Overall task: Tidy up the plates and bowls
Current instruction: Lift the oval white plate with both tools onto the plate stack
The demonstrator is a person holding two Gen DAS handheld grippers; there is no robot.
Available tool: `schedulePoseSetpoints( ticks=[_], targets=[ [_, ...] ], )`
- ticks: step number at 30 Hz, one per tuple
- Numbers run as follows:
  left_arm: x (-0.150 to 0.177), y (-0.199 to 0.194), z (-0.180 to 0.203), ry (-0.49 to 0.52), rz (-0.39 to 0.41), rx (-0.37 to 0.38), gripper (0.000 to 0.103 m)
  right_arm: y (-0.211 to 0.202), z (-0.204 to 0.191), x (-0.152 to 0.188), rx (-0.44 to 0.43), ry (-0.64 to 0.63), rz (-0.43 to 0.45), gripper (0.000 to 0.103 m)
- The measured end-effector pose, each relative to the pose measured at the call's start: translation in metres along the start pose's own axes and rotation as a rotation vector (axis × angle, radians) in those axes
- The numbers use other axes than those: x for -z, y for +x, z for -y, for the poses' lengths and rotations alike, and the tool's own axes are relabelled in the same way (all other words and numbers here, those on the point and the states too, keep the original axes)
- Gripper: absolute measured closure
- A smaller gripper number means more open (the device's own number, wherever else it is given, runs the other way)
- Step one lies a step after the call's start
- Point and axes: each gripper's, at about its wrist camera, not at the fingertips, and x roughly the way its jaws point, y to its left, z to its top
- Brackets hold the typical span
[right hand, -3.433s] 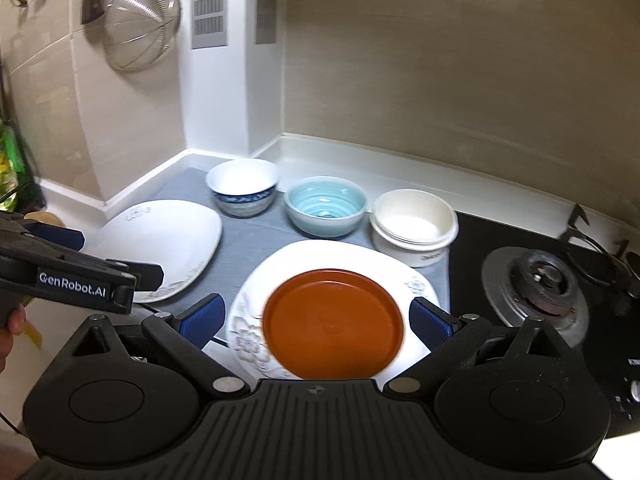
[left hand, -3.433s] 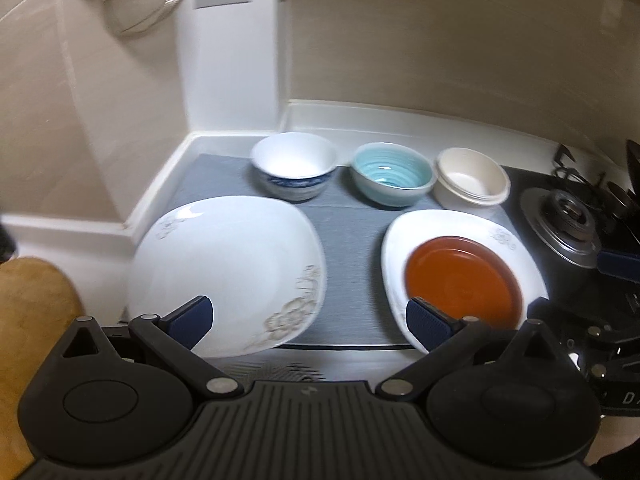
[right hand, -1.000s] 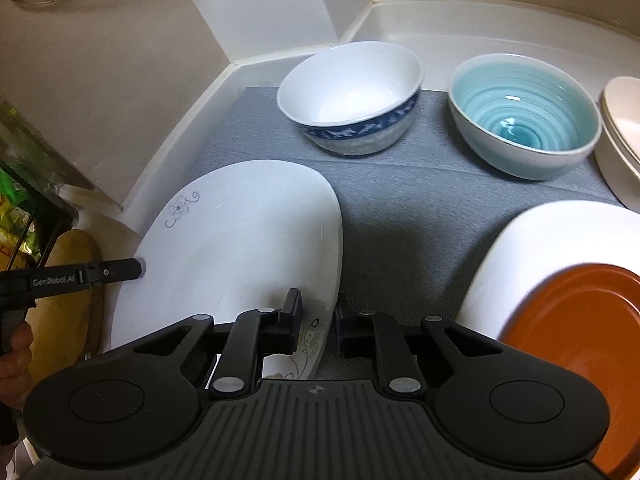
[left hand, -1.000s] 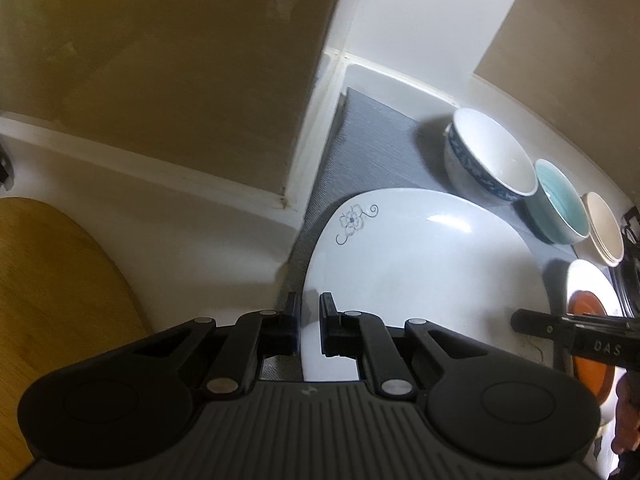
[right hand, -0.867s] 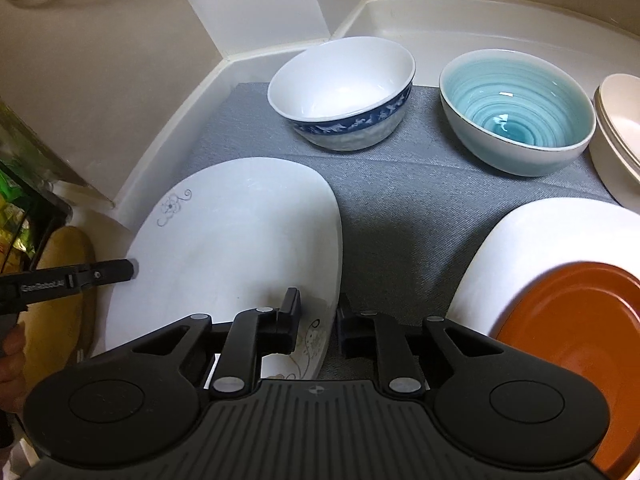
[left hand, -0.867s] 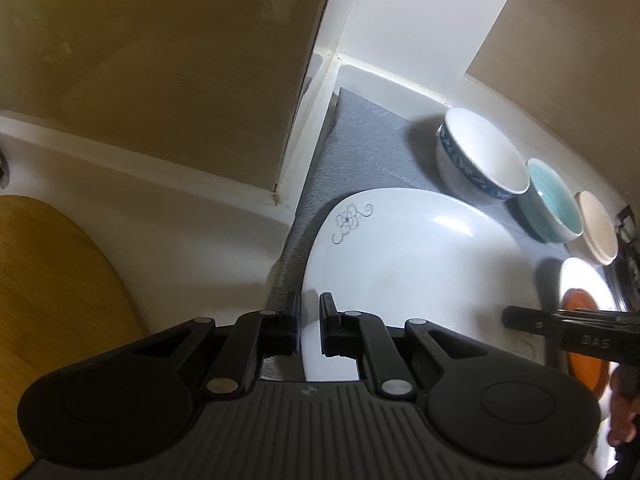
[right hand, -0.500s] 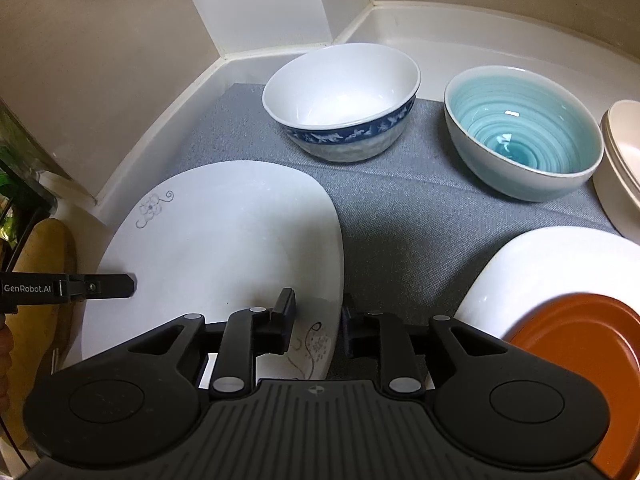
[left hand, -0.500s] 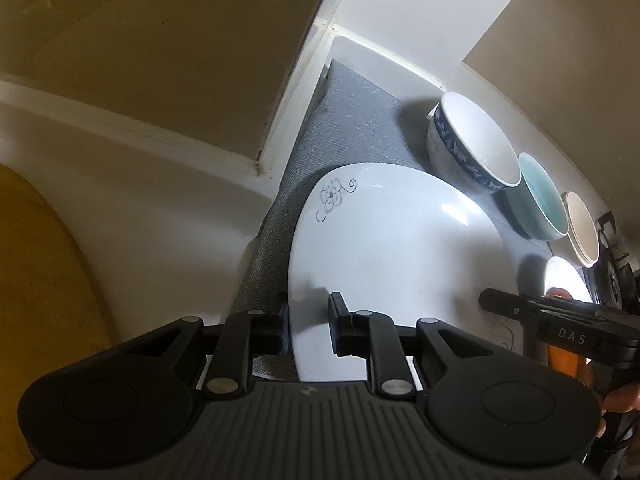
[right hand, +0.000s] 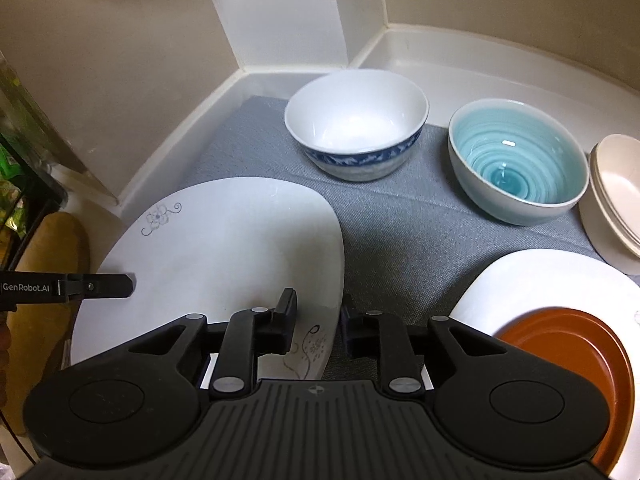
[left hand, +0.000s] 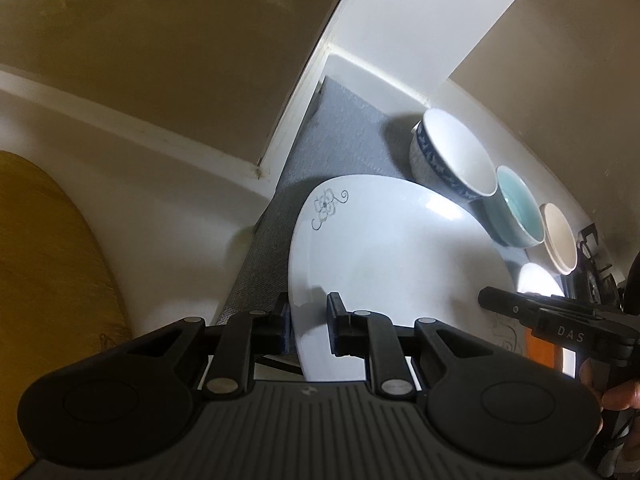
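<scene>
Both tongs (left hand: 308, 320) (right hand: 318, 320) astride white plate (right hand: 224, 248) rim

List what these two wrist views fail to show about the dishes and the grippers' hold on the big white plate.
- Large white floral plate: near rim hidden by each gripper body, both views.
- Left gripper, right gripper: jaws straddle the rim; pad contact unclear.
- Orange-brown round plate: cut off by frame edge, right wrist view.
- Cream bowl: cut off at right edge; single or stacked unclear.
</scene>
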Motion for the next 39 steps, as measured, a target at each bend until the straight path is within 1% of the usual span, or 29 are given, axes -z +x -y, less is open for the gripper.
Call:
schedulePoseSetpoints(
  ticks=[3,9,17,21,28,34,39],
  targets=[
    [0.005,-0.016,-0.001,0.013,0.016,0.007,0.084,-0.011,0.001,0.002,-0.006,0.010,0.018,0.080],
    [0.009,-0.026,0.017,0.056,0.030,0.034,0.084,-0.039,0.011,0.011,-0.001,0.038,0.061,0.081],
    [0.012,-0.026,0.061,0.135,0.029,0.091,0.084,-0.078,0.043,0.028,0.048,0.104,0.125,0.082],
    [0.019,-0.016,0.089,0.173,0.021,0.118,0.084,-0.099,0.065,0.042,0.079,0.139,0.157,0.082],
    [0.028,-0.010,0.132,0.247,0.000,0.159,0.084,-0.127,0.101,0.063,0.125,0.203,0.200,0.083],
    [0.032,0.005,0.160,0.294,-0.024,0.183,0.084,-0.140,0.127,0.079,0.165,0.256,0.220,0.083],
    [0.034,0.022,0.179,0.316,-0.050,0.189,0.084,-0.140,0.148,0.088,0.193,0.285,0.225,0.083]
  ],
)
